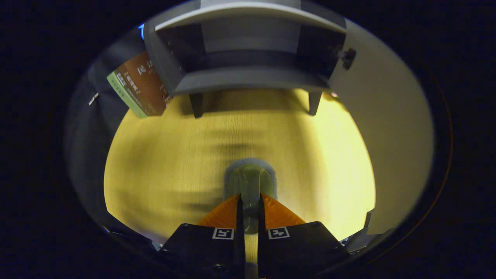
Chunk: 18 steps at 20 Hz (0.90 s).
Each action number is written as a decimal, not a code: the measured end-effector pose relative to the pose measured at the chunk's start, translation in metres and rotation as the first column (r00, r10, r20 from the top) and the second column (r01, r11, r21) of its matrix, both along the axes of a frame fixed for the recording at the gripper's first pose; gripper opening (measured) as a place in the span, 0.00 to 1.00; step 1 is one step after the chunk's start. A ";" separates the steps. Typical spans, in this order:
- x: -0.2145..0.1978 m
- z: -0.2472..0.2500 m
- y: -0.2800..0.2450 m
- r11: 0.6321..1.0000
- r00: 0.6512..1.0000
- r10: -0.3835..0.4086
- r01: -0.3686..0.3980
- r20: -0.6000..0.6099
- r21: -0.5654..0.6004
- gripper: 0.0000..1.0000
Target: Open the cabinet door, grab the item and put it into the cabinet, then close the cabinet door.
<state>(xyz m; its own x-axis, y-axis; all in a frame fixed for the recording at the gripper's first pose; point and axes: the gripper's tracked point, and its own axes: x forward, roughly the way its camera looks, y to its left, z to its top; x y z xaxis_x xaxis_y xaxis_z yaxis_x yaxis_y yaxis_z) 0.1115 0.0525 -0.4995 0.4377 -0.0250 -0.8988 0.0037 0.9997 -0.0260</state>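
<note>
The small grey cabinet [248, 50] on short legs already stands open, its pale door [383, 128] swung out to the right, so step one looks done. The tongs [250, 201] are nearly pressed together, pinching a clear, greenish glass-like item [250, 182] that sticks out just past their tips. It hangs over the yellow wood-grain counter [162, 162], well short of the cabinet's empty shelf. Placing it inside and shutting the door remain.

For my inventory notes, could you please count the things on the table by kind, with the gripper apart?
Cabinet, door open: 1
Box beside the cabinet: 1
Clear item pinched between the fingers: 1
Total on the table: 3
Gripper, shut on the item: 1
</note>
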 end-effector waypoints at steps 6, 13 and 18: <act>0.052 0.111 -0.005 0.998 0.973 -0.062 0.058 0.224 0.024 0.17; 0.115 0.232 0.001 0.999 0.872 -0.052 0.040 0.487 0.034 0.17; 0.179 0.294 0.005 1.000 0.805 -0.021 0.018 0.592 0.011 0.17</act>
